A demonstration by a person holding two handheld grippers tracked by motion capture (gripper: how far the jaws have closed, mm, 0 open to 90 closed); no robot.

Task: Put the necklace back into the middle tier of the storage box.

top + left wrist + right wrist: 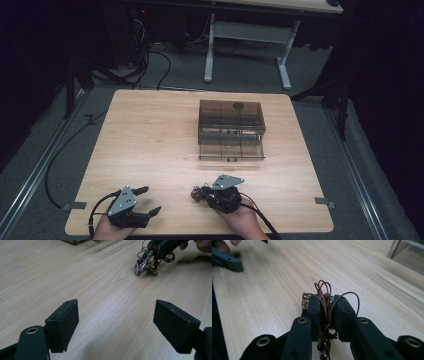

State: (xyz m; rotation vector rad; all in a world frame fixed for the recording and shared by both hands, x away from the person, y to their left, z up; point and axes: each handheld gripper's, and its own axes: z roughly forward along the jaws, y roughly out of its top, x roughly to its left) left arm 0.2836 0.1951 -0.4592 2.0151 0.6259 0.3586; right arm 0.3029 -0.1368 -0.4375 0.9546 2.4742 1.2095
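i've got the right gripper (327,312) with its fingers (314,315) pinched narrow on a beaded cord bracelet (325,296), cord loops poking up between the pads, near my edge of the bench (150,130). the left gripper (116,322) rests beside it, fingers (63,322) spread wide over bare wood, nothing between them. a smoked clear drawer box (231,129) sits farther out, lower drawer pulled forward.

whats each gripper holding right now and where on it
The right gripper pinches a beaded cord bracelet across its bunched cords. The left gripper holds nothing.
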